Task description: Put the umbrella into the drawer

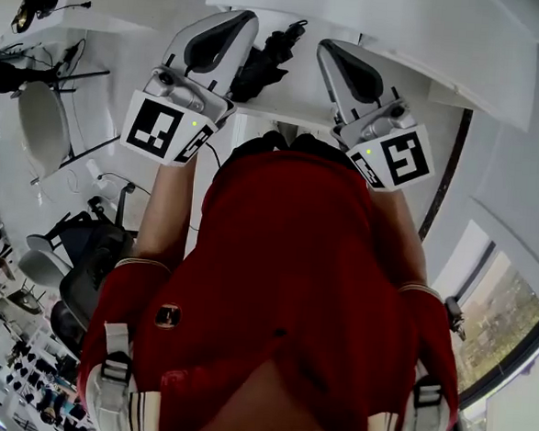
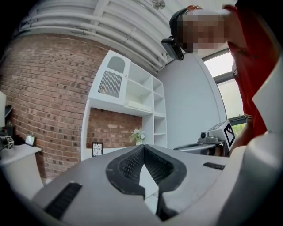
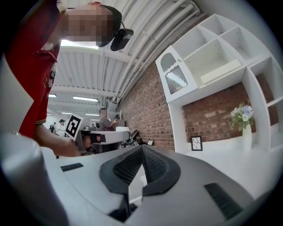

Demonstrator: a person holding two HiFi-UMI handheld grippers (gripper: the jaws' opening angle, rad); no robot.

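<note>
Near the crumpled black umbrella point(image 1: 262, 60), both ribbed-padded hand-held grippers point(image 1: 237, 20) point(image 1: 328, 48) sit closed, empty.

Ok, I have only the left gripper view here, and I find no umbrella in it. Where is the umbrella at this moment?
Observer: In the head view the black umbrella lies on a white top. It shows there between the left tongs and the right tongs, and neither touches it.
Operator: And do the right tongs hold something?
Observer: No. The right gripper view shows them shut, with nothing between them.
</note>
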